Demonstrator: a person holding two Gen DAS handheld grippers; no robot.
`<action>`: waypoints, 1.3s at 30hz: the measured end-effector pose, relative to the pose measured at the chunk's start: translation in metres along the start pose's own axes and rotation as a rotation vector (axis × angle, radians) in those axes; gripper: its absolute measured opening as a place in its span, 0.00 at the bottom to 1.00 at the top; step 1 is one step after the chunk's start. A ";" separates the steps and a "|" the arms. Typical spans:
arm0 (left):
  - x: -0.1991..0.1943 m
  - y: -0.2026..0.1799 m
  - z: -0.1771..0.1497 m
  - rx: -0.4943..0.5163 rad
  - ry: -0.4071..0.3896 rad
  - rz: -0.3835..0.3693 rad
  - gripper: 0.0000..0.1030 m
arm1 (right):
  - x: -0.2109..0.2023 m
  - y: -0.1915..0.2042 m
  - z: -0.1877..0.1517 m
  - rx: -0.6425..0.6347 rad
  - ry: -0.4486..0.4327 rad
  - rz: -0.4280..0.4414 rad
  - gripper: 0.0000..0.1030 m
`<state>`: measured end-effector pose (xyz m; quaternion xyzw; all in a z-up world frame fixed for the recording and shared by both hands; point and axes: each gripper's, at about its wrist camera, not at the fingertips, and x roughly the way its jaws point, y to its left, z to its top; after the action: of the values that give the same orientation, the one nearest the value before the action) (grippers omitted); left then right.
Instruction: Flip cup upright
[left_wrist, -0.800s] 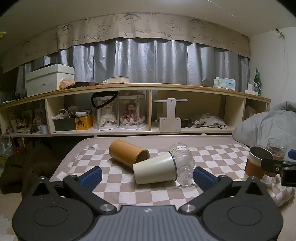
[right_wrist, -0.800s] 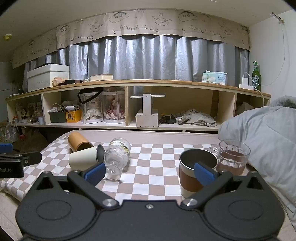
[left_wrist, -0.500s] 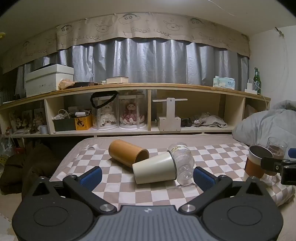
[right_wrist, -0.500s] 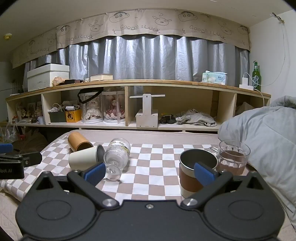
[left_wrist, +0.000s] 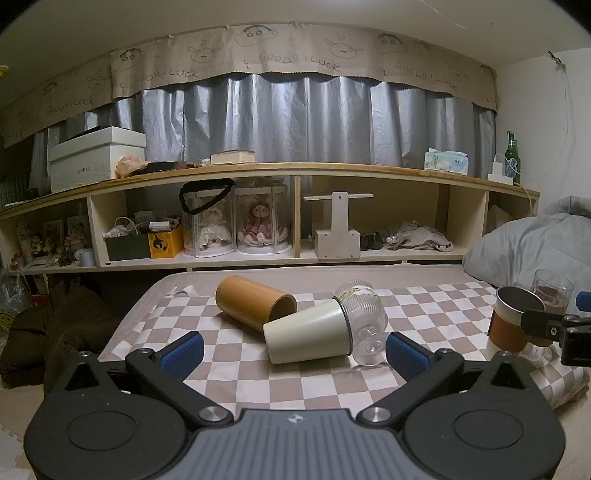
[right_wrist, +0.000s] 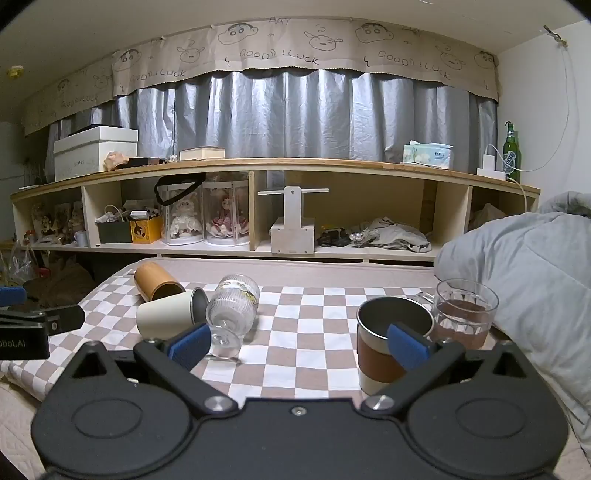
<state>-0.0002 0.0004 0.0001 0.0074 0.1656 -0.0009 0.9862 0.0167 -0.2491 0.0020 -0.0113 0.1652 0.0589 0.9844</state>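
Note:
Three cups lie on their sides on the checkered cloth (left_wrist: 229, 354): a cream cup (left_wrist: 308, 336), a brown cylindrical cup (left_wrist: 251, 306) behind it, and a ribbed clear glass (left_wrist: 364, 317) to its right. They also show in the right wrist view: the cream cup (right_wrist: 164, 317), the brown cup (right_wrist: 157, 282), the glass (right_wrist: 232, 304). My left gripper (left_wrist: 293, 349) is open, with the cream cup just ahead between its fingers. My right gripper (right_wrist: 299, 345) is open and empty, with its right finger in front of an upright brown-sleeved metal cup (right_wrist: 388, 343).
A glass of dark liquid (right_wrist: 463, 314) stands upright beside the metal cup. A grey duvet (right_wrist: 528, 280) lies at the right. A long wooden shelf (right_wrist: 277, 206) with boxes and dolls runs behind the table. The table's left edge drops to dark bags (left_wrist: 55, 328).
The views have barely shifted. Both grippers stay open and no cup has moved.

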 end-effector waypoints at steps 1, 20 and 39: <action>0.000 0.000 0.000 0.000 0.000 0.000 1.00 | 0.000 0.000 0.000 0.000 0.000 0.000 1.00; 0.000 0.000 0.000 0.004 0.003 0.001 1.00 | 0.001 0.000 0.000 -0.001 0.002 -0.002 1.00; 0.002 -0.002 -0.005 0.006 0.005 0.000 1.00 | 0.001 0.000 0.000 -0.003 0.004 -0.004 1.00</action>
<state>0.0005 -0.0018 -0.0055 0.0106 0.1682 -0.0013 0.9857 0.0176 -0.2488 0.0015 -0.0132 0.1670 0.0572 0.9842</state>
